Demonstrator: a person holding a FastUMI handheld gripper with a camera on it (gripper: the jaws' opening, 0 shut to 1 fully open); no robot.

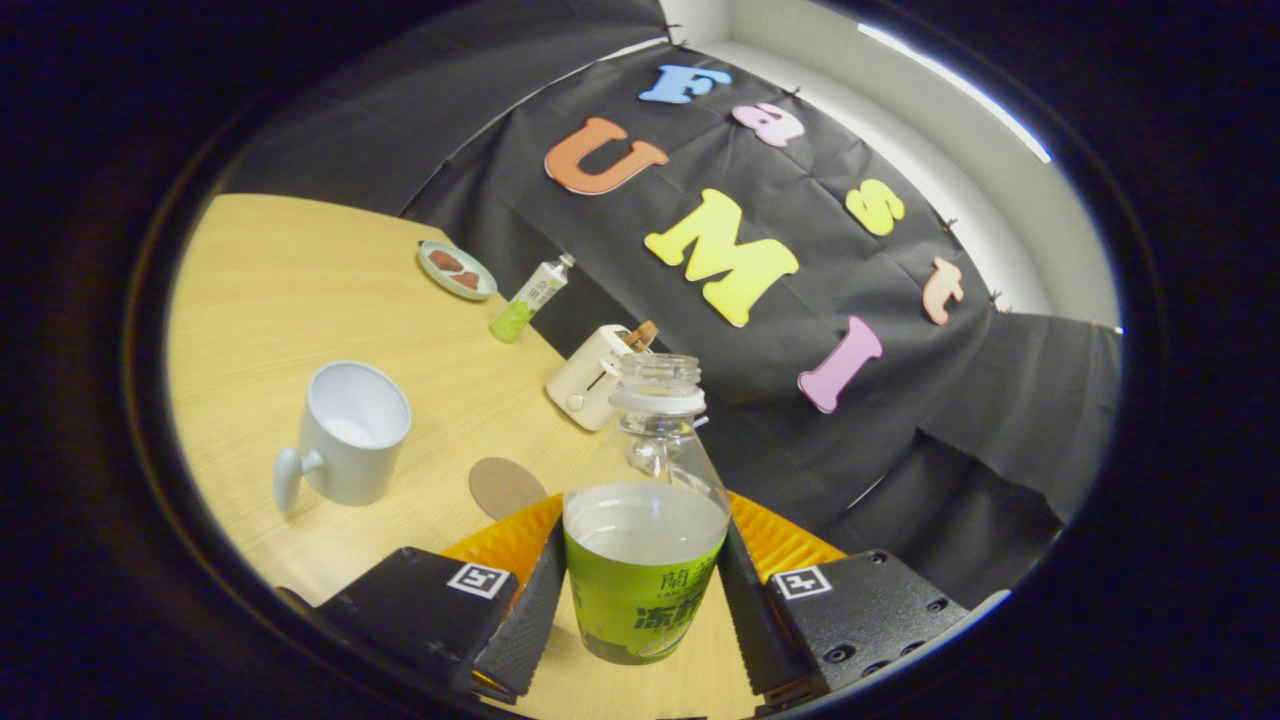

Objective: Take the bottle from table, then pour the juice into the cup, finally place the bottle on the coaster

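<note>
Fingers (645,600) clamped on uncapped bottle (645,540), cup (350,430) and coaster (505,487) beyond

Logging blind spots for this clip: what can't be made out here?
- Bottle base, gripper view: hidden between the gripper fingers, so lifted or resting is unclear.
- Cup contents: interior too pale to judge.
- Food on the small plate: too small to identify.
- Toaster: partly behind the bottle neck.

Pale wooden table (300,270); black cloth wall (900,430)
</note>
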